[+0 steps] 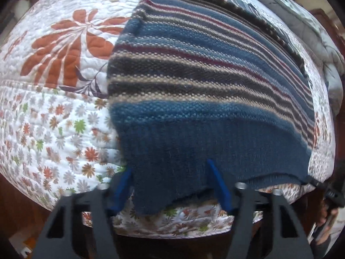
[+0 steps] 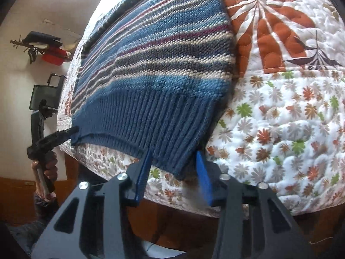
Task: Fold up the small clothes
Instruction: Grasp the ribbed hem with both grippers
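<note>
Sweater (image 1: 204, 86) hem between both claws

A sweater (image 1: 204, 86) lies spread on the quilt (image 1: 54, 118), its hem at the bed's near edge

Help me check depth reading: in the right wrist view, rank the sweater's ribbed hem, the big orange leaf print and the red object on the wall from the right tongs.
1. ribbed hem, between the right tongs.
2. orange leaf print, upper right.
3. red object, far left wall.
</note>
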